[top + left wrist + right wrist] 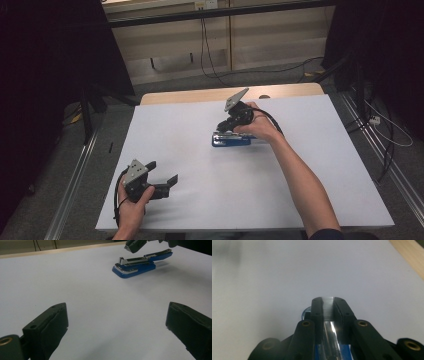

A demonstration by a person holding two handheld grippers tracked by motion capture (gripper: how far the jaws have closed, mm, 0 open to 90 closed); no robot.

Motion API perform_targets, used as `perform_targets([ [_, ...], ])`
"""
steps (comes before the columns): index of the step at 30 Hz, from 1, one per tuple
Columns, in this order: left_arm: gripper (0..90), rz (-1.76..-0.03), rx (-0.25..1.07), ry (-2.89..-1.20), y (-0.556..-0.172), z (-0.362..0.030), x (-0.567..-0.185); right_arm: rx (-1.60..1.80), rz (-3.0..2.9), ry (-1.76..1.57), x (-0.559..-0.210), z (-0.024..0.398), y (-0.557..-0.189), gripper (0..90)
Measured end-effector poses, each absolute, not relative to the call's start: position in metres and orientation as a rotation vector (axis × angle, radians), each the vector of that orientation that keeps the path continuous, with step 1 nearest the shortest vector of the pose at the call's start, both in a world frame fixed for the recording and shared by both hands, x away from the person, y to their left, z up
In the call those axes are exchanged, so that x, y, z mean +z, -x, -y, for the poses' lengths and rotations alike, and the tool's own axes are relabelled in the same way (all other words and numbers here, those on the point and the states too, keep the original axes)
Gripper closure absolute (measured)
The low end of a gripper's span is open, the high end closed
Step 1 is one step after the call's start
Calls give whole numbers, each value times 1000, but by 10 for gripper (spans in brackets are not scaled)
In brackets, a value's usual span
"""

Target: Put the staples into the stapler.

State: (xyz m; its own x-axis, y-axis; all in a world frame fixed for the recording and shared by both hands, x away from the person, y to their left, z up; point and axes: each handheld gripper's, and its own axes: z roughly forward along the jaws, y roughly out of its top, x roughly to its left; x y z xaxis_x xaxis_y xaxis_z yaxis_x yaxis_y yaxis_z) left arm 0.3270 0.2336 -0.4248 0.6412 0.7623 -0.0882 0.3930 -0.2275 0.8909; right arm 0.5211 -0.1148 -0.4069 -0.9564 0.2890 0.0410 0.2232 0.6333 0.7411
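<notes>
A blue stapler [231,140] lies near the middle of the white table, its lid swung open so the shiny metal channel [132,262] is bare. My right gripper [223,131] hangs tilted just over it, shut on a short silver strip of staples [328,308]. Directly under the jaws run the channel and blue base [331,340]. In the left gripper view the right gripper's tip [133,245] hovers above the stapler's rear. At the near left my left gripper [162,176] rests low over the table, open and holding nothing [117,312].
The white table top [310,165] has a wooden strip [200,95] along its far edge. Metal rails [75,180] run along both sides on the floor. Cables [210,65] trail across the floor beyond the table.
</notes>
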Motion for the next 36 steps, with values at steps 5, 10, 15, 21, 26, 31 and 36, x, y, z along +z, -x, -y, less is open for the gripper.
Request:
perform_targets([
  [5,44,-927,457,-1845,-327,-234,-425,1182,-2820,-389,-413,111,-521,790],
  [10,44,-927,457,-1845,-327,-234,-425,1163,-2820,-367,-415,109,-522,791],
  [15,44,-928,459,-1840,-327,-234,-425,1136,-2826,-357,-417,110,-523,790],
  [21,44,-927,459,-1840,-327,-234,-425,1132,-2824,-355,-418,109,-524,791],
  [26,44,-927,459,-1841,-327,-235,-424,1127,-2825,-353,-418,110,-525,790],
  [31,44,-925,459,-1843,-327,-235,-424,1124,-2822,-340,-419,108,-525,791],
  [36,44,-927,460,-1836,-327,-234,-424,1119,-2821,-332,-418,108,-524,790],
])
